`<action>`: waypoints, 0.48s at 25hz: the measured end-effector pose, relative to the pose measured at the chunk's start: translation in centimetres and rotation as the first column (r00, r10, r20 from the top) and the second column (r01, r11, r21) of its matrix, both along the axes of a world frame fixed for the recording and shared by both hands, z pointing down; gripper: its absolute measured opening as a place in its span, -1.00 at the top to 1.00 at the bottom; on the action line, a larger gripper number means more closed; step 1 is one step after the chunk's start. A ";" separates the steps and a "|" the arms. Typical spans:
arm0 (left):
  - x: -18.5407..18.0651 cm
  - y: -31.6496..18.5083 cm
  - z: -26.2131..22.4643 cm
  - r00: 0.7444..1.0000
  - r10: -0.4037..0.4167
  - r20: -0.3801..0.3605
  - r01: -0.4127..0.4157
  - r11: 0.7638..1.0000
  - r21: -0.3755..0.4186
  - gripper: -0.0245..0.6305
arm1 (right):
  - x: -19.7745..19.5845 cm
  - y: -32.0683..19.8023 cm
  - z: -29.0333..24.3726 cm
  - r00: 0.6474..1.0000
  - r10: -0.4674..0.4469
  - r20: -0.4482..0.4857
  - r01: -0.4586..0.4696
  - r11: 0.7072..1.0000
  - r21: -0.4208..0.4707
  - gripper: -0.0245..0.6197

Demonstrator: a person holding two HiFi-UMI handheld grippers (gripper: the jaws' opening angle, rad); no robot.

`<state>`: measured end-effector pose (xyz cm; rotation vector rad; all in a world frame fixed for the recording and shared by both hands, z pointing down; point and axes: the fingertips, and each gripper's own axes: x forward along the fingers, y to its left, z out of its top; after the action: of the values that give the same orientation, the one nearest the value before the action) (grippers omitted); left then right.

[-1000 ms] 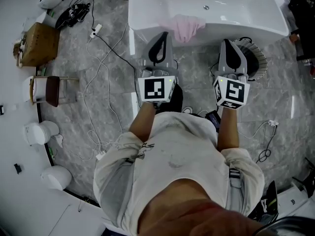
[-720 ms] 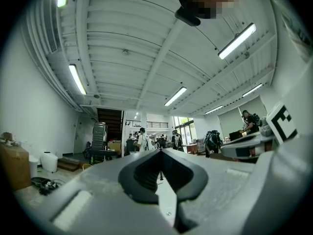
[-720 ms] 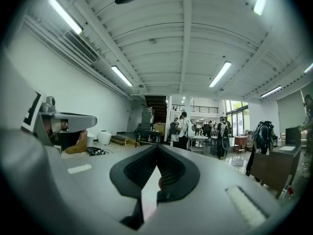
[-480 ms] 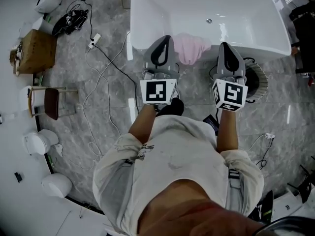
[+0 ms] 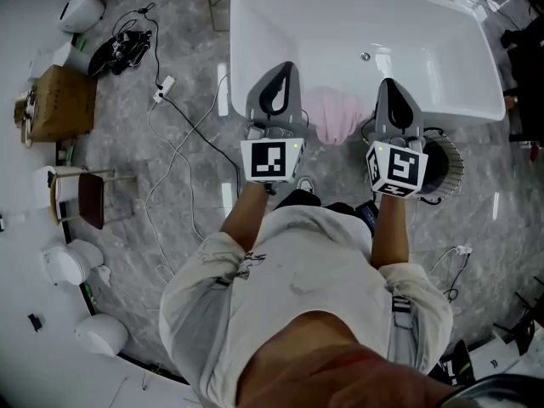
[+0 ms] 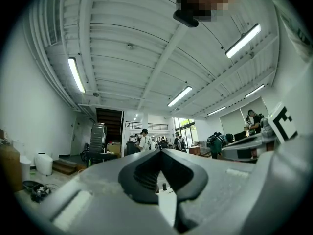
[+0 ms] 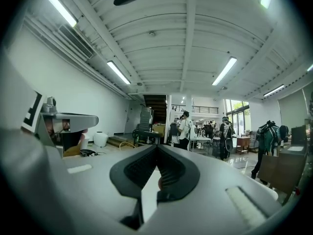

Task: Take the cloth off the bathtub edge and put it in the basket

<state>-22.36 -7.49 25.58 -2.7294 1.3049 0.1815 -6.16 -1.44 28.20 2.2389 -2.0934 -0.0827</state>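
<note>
Grey marble floor (image 5: 476,194), white bathtub (image 5: 408,32); pink cloth (image 5: 336,117) over near edge, flanked by left gripper (image 5: 280,68) and right gripper (image 5: 387,83), both clenched, empty.

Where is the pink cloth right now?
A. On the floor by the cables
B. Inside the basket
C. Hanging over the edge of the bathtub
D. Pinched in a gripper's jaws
C: the pink cloth drapes over the near edge of the white bathtub, between the left gripper and the right gripper, neither of which holds it. The basket stands apart on the floor.
</note>
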 end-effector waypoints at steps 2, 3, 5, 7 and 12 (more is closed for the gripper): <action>0.2 -1.1 -0.1 1.000 0.005 -0.003 -0.005 1.000 0.001 0.92 | -0.1 -1.0 0.0 1.000 -0.001 0.011 0.001 1.000 0.001 0.92; 0.4 -1.6 0.0 1.000 0.006 -0.004 -0.006 1.000 0.000 0.92 | 0.1 -1.5 0.1 1.000 -0.003 0.013 0.003 1.000 -0.002 0.92; 1.2 -2.5 0.2 1.000 0.007 -0.005 -0.007 1.000 -0.008 0.92 | 0.7 -2.4 0.4 1.000 -0.003 0.010 0.003 1.000 -0.009 0.92; 2.1 -3.4 0.5 1.000 0.007 -0.001 -0.007 1.000 -0.015 0.92 | 1.7 -3.4 0.5 1.000 -0.001 0.012 0.001 1.000 -0.008 0.92; 5.2 -6.2 0.3 1.000 0.000 -0.004 0.000 1.000 0.007 0.92 | 4.9 -6.3 0.4 1.000 -0.003 0.023 0.003 1.000 0.010 0.92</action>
<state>-17.18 -13.67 25.89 -2.7251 1.3024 0.1907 -1.24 -7.71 28.60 2.2527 -2.1126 -0.0677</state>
